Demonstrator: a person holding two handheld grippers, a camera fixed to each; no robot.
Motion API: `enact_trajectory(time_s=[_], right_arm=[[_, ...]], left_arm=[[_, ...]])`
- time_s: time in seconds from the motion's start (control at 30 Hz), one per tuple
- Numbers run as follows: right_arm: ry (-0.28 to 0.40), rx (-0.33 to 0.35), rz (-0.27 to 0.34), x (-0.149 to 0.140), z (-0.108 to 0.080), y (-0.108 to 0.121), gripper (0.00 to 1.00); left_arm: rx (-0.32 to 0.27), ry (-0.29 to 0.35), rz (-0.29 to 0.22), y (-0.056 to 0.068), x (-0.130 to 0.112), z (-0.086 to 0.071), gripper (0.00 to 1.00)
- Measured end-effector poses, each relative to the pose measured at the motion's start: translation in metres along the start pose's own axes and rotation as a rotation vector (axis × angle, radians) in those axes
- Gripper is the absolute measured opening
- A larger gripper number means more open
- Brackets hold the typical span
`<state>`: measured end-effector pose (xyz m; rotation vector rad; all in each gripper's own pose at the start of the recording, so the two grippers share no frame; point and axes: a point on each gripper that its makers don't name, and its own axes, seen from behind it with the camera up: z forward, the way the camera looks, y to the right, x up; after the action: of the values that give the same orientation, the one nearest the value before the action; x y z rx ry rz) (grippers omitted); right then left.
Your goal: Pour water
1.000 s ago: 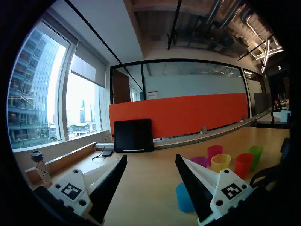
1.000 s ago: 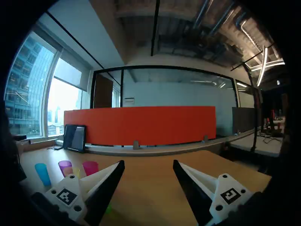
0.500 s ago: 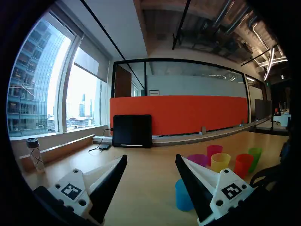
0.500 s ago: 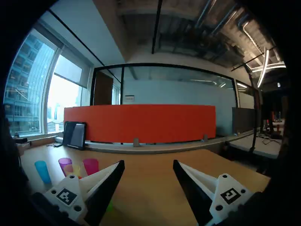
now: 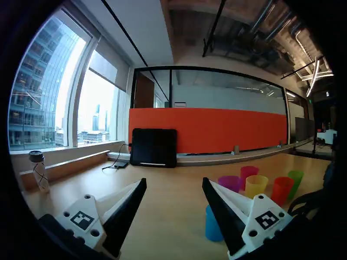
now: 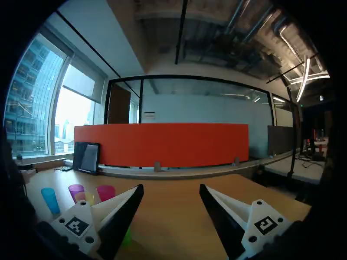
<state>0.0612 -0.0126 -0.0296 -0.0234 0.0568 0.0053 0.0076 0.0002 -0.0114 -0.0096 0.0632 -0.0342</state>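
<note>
Several coloured plastic cups stand on a wooden table (image 5: 173, 203). In the left gripper view I see a blue cup (image 5: 211, 225) partly behind my right finger, then a purple cup (image 5: 230, 182), a pink cup (image 5: 249, 172), a yellow cup (image 5: 256, 185), a red cup (image 5: 282, 190) and a green cup (image 5: 296, 180). My left gripper (image 5: 173, 186) is open and holds nothing. In the right gripper view the blue cup (image 6: 50, 199), purple cup (image 6: 76, 190) and pink cup (image 6: 105, 192) stand at the left. My right gripper (image 6: 171, 188) is open and empty.
A dark tablet (image 5: 154, 148) leans at the table's back with a cable beside it. A small clear bottle (image 5: 38, 171) stands on the window ledge at left. An orange partition (image 5: 208, 130) runs behind the table. Another desk (image 6: 295, 167) lies to the right.
The left gripper view has tilted slightly, so the bottle and window ledge sit higher and farther left. The right gripper view has hardly shifted. Both grippers stay open.
</note>
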Motion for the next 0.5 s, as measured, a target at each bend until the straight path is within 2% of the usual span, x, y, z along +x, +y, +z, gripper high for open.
enact_trajectory(time_s=[0.2,0.5], right_arm=[[0.004,-0.003,-0.001,0.002,0.0,0.001,1.0],[0.003,-0.006,0.001,0.0,-0.001,0.003,1.0]], left_arm=[[0.001,-0.005,-0.006,-0.002,-0.004,0.002,0.95],[-0.003,-0.031,0.017,-0.001,-0.012,0.005,0.95]])
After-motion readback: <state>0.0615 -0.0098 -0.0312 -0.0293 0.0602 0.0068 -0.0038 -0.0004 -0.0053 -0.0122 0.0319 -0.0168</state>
